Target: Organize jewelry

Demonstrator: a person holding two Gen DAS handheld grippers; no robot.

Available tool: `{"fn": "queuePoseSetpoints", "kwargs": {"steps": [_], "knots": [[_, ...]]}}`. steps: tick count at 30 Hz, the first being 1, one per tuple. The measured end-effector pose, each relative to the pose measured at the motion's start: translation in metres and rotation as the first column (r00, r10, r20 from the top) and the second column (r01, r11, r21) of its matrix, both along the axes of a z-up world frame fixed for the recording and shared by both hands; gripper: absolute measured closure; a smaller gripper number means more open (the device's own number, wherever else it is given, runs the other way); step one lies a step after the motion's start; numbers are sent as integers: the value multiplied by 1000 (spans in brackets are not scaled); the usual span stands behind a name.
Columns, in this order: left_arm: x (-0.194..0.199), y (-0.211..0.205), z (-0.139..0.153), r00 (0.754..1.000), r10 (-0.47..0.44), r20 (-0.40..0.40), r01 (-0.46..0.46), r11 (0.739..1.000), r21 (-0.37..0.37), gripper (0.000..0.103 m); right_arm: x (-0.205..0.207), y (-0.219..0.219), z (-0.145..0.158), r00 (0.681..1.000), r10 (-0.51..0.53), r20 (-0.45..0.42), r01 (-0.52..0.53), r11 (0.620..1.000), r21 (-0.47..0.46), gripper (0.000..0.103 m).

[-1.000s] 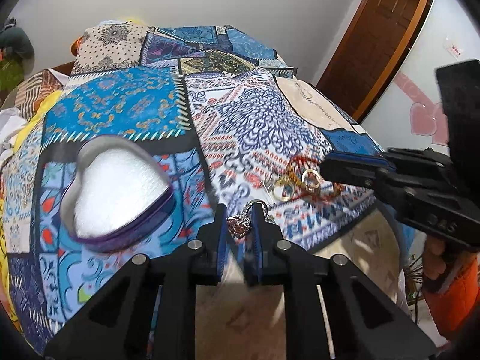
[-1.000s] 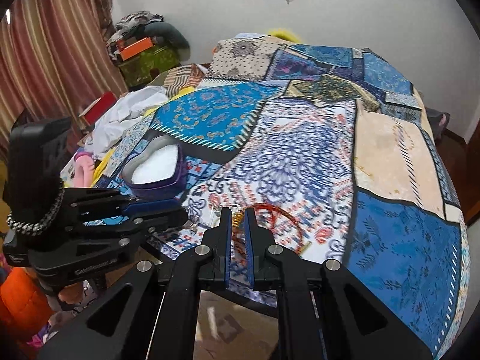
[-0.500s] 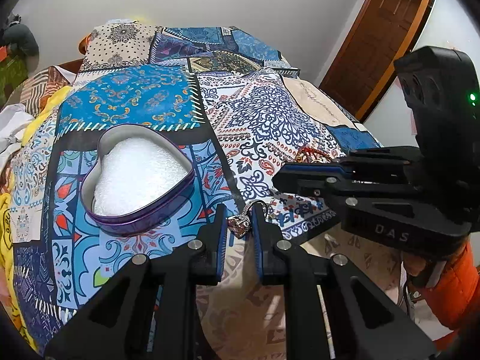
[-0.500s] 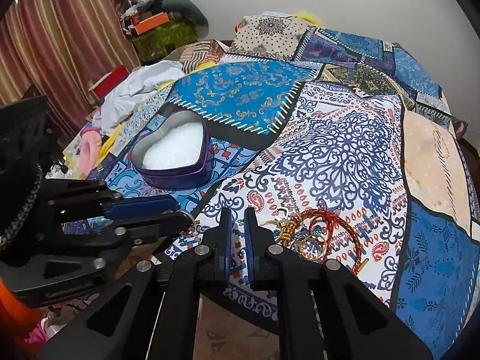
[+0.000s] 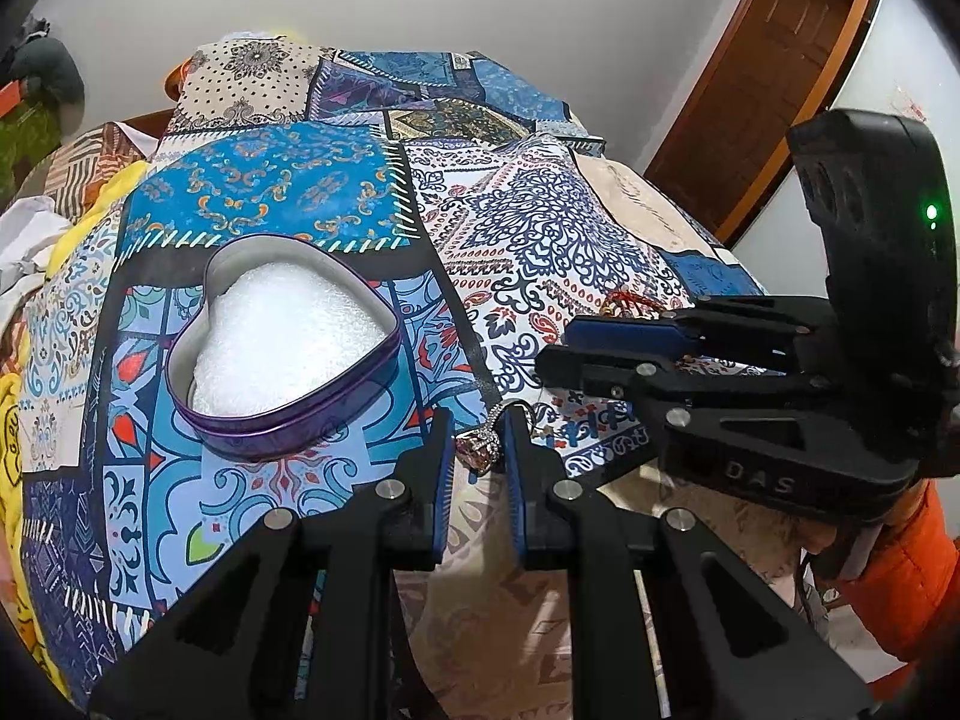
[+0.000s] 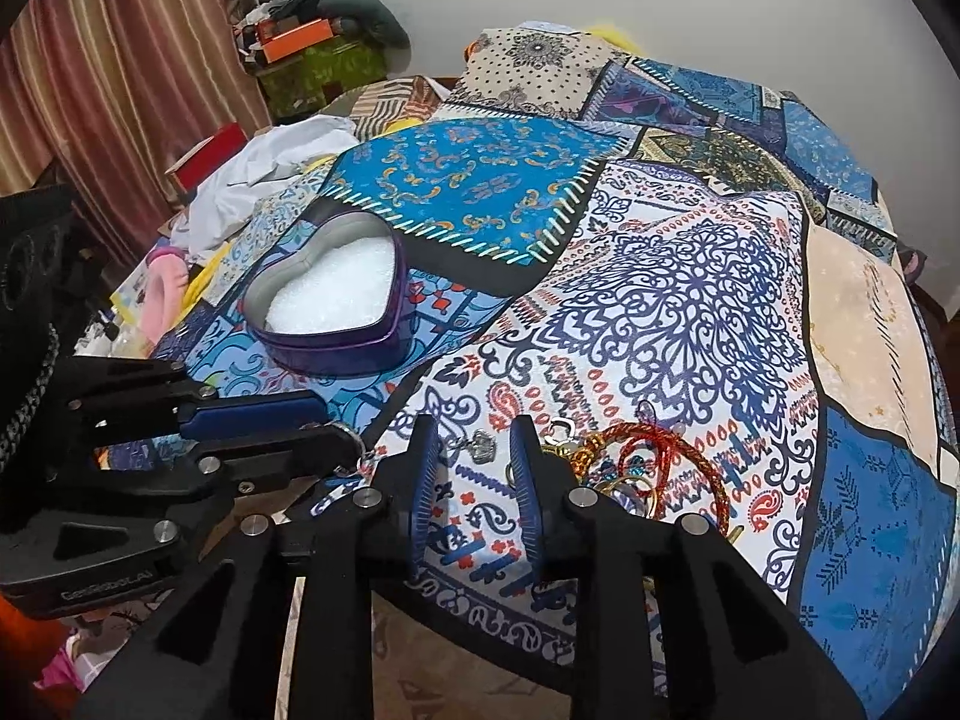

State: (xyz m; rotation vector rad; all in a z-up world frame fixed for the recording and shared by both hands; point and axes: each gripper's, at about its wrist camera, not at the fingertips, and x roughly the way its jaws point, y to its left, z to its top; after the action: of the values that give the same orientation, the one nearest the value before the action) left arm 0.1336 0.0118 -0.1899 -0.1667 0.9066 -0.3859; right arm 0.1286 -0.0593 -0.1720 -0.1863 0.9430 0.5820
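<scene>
Jewelry sorting at the foot edge of a bed (image 6: pixel 690 276) under a blue, white and red patchwork bedspread (image 5: pixel 288 198).

The spread's dark border hangs over the near edge, just beyond both grippers; open cloth runs far back toward the pillows. One purple heart-shaped metal tin (image 5: pixel 282 348) lined with white foam stands inside that edge, uncovered, with bare cloth all round it. One heap of jewelry (image 6: pixel 630 468), a red and gold cord bracelet tangled with several rings whose number I cannot tell, lies near the edge right of the tin. One small silver crown charm (image 6: pixel 483 443) lies apart, between the spread fingers of the right gripper (image 6: pixel 474 450). The left gripper (image 5: pixel 477 450) pinches one silver ring with a pinkish stone (image 5: pixel 477 453) off the edge, just right of the tin.
</scene>
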Motion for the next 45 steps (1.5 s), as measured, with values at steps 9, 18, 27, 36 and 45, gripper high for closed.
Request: {"fn": "queuePoseSetpoints", "kwargs": {"steps": [9, 18, 27, 36, 45], "knots": [[-3, 2, 11, 1000, 18, 16, -18, 1000, -12, 88, -5, -4, 10, 999, -16, 38, 15, 1000, 21, 94], [-15, 13, 50, 991, 52, 121, -48, 998, -31, 88, -16, -5, 55, 987, -44, 154, 30, 995, 96, 94], [-27, 31, 88, 969, 89, 229, -81, 996, -44, 88, -26, 20, 87, 975, -4, 222, -32, 986, 161, 94], [-35, 42, 80, 966, 103, 239, -106, 994, 1, 88, -27, 52, 97, 968, 43, 247, -93, 977, 192, 94], [-23, 66, 52, 976, 141, 167, -136, 990, -39, 88, -20, 68, 84, 974, 55, 222, -96, 979, 177, 94]]}}
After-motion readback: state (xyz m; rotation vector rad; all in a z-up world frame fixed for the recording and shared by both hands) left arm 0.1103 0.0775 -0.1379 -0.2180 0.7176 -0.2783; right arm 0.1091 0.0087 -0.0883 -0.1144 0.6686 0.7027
